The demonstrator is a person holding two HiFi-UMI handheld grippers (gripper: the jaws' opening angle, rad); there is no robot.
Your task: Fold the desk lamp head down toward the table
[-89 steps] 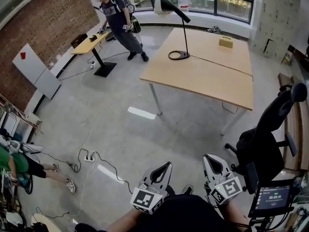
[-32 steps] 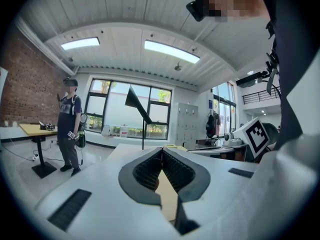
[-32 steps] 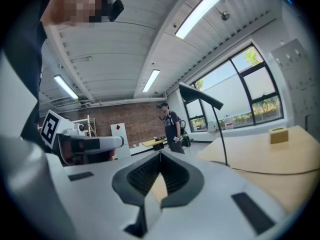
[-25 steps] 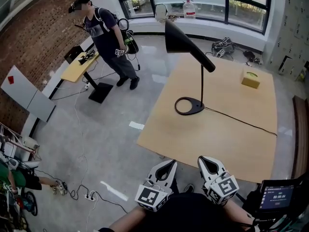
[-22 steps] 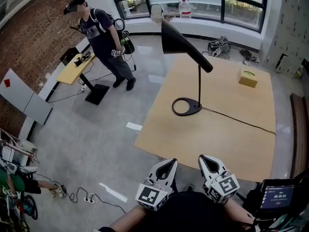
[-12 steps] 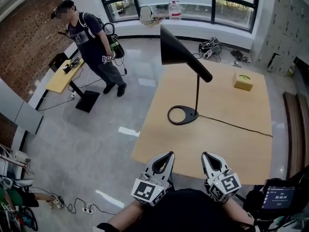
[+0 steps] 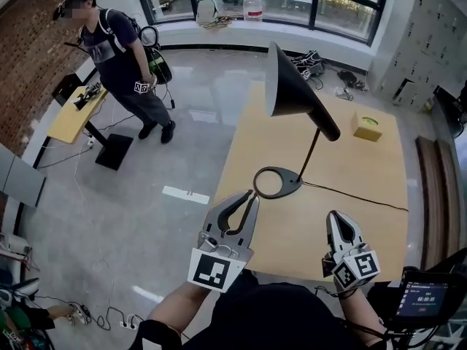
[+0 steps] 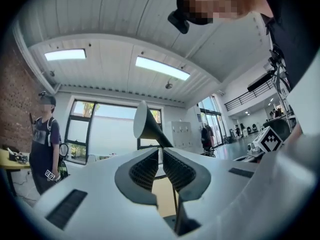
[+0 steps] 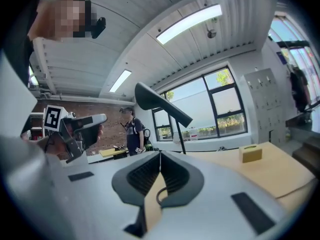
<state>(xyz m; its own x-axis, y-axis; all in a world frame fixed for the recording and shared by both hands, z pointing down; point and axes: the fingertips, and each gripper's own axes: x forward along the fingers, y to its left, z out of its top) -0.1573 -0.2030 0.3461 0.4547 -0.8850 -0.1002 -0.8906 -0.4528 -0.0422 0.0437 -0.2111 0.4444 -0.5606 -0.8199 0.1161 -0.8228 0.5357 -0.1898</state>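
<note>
Head view: the lamp (image 7: 295, 93) is seen standing on the table (image 7: 365, 195), head raised. The left gripper (image 7: 252, 193) and right gripper (image 7: 338, 216) are held near the table's front edge.
Left gripper view: the jaws are pressed together, empty.
Right gripper view: the jaws are likewise closed on nothing.

The small screen (image 7: 425, 295) at the lower right of the head view shows a row of light digits like a clock, but they are too small to read surely. No other text is readable.
</note>
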